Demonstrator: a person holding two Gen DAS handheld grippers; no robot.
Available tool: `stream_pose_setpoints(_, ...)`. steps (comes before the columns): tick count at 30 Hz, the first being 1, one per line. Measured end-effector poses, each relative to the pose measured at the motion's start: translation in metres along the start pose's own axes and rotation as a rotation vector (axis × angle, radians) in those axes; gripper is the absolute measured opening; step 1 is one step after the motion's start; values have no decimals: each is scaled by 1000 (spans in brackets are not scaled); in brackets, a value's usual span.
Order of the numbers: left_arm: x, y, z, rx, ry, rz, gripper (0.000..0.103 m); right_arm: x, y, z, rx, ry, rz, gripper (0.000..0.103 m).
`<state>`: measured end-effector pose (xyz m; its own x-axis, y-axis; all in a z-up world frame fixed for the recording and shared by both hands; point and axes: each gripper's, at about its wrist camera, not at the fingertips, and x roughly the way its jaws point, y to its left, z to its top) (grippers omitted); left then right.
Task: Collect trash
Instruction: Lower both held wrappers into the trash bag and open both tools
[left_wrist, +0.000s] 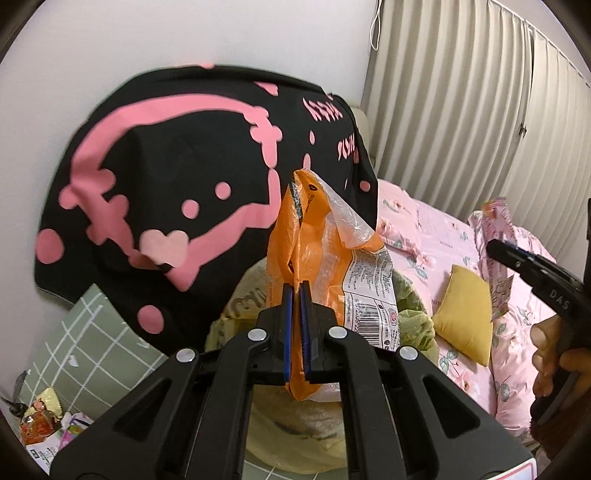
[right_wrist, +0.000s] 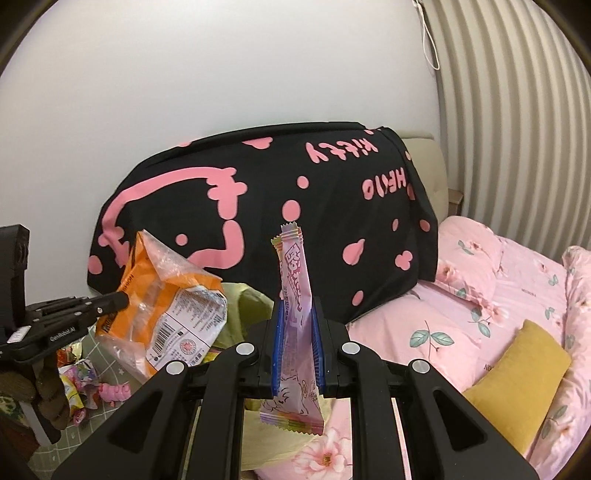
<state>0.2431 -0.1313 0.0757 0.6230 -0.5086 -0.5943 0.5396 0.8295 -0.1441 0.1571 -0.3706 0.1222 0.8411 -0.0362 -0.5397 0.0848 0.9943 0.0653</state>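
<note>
- Left tool (left_wrist: 297, 291): clenched on the orange wrapper (left_wrist: 314, 236), held above the bag-lined bin (left_wrist: 413, 314).
- Right tool (right_wrist: 298, 314): grasping the pink wrapper (right_wrist: 293, 295) upright, just right of that bin (right_wrist: 251, 302).
- Loose wrappers (right_wrist: 79, 376): left of the bin.

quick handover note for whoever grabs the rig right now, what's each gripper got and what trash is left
Left gripper: shut on an orange snack bag, held over the bin bag.
Right gripper: shut on a pink wrapper, held up beside the bin bag, close to the bed.
Done: both pieces picked up.
Left: neither is dropped in yet; release both into the bag. More wrappers lie on the checked mat by the black and pink cloth; collect those next.
</note>
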Motion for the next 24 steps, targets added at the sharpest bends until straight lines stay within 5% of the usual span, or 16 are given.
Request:
stream_pose_setpoints(18,54,-6,-32,-47,194,-34,5,36,-2,2,-1,34,67,14)
stream_pose_setpoints(24,38,5,-31,-123,165,-57,23,43,10,5,-15,35,108,14)
